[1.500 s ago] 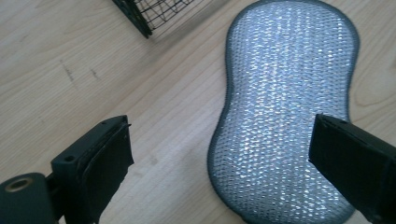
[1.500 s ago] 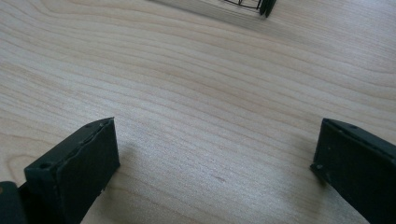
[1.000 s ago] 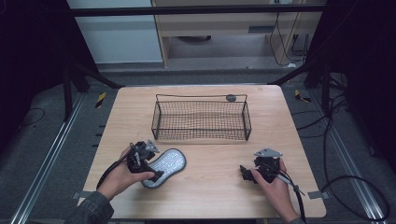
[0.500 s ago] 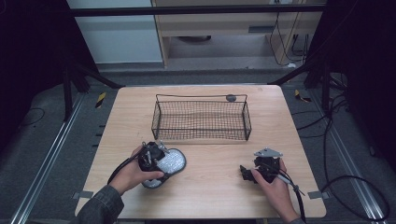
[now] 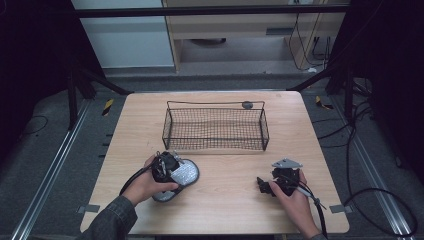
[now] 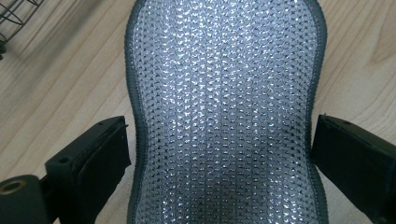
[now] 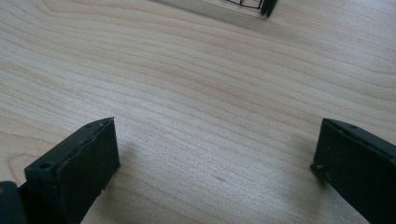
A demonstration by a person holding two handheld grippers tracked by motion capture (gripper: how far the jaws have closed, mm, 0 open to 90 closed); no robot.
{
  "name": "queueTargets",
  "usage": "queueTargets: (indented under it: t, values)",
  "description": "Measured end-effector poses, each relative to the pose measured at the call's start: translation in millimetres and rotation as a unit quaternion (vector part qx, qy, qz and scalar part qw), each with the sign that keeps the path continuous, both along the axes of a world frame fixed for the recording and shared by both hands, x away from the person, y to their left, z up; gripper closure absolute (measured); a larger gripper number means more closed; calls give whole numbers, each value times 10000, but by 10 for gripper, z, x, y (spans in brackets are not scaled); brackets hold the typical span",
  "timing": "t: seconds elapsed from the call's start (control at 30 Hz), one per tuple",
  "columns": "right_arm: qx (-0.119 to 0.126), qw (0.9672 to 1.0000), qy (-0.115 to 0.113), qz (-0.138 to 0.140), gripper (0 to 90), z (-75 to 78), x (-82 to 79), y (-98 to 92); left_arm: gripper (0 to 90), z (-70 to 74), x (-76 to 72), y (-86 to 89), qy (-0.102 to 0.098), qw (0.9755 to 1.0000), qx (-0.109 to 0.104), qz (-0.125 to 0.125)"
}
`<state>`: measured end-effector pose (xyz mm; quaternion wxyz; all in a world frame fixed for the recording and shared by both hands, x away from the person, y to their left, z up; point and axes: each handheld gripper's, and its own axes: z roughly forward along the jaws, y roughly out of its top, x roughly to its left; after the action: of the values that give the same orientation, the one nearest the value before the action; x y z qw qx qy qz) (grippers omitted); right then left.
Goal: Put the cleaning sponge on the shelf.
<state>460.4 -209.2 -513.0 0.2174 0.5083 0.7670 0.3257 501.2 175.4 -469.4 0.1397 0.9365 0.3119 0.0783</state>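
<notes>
Over the near left part of the table (image 5: 220, 210), you are holding your left gripper (image 5: 167, 167) above the silver mesh scrubber pad (image 5: 184, 175), which is lying flat on the wood at about 7 o'clock from the wire basket (image 5: 215, 127). Along the left gripper view, the pad (image 6: 224, 112) is lying between the two black jaws, which are standing spread wide on either side of its narrow waist; the left jaw is sitting just beside the dark stitched edge (whether it is touching, I cannot tell), and nothing is being pinched. At 4 o'clock from the basket, you are resting your right gripper (image 5: 272, 185) on the table, well apart from the pad. Its jaws are standing released too, with bare wood (image 7: 196, 93) between them and a corner of the basket (image 7: 254, 5) showing at 12 o'clock in the right gripper view. A small dark round thing (image 5: 247, 105) is sitting just behind the basket's far rim.
</notes>
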Motion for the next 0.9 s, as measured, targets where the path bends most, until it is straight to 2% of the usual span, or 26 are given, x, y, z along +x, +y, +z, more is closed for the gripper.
queueTargets:
  t: [0.5,0.9]
  values:
    - [-5,10000,24,38,4,4,-3,4,15,-114,79,9,221,9997,-103,73]
    - [-40,10000,7,64,4,1,-3,3,59,-92,78,-12,218,9997,-73,-1]
